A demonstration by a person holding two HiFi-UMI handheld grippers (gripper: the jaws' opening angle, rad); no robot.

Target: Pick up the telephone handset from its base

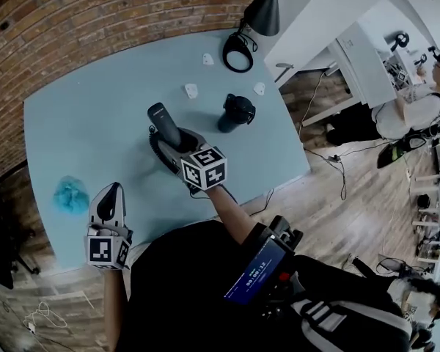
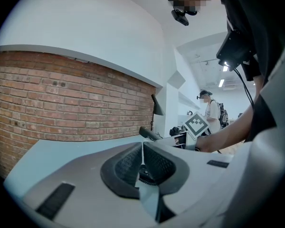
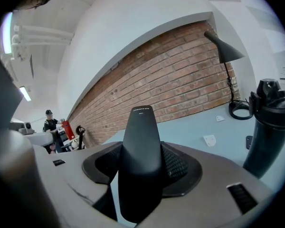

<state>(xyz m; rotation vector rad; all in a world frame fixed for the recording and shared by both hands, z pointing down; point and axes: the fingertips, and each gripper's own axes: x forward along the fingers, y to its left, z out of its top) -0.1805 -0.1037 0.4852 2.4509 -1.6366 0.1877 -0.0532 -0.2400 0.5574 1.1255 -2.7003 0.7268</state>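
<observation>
From the head view, the right gripper has its jaws clamped on the black telephone handset, which slants up and away over the pale blue counter. The handset is apart from the black upright holder, which stands on the counter at its right. The left gripper hangs near the counter's front edge, beside a fluffy turquoise tuft. Three small white pieces lie scattered behind the handset, and a black lamp with a ring-shaped foot stands at the far edge. Each gripper carries a cube with black-and-white square markers. A screen on the person's chest shows pale digits too small to read. In the left gripper view, the jaws are shut together with nothing between them. Beyond them are the counter, a brick wall, the other gripper's marker cube and the tip of the handset. In the right gripper view, the handset stands upright between the jaws, with a ribbed pad pressed against each side. A short line of pale print near its top end is too small to read. The black holder rises at the right edge, well clear of the handset.
</observation>
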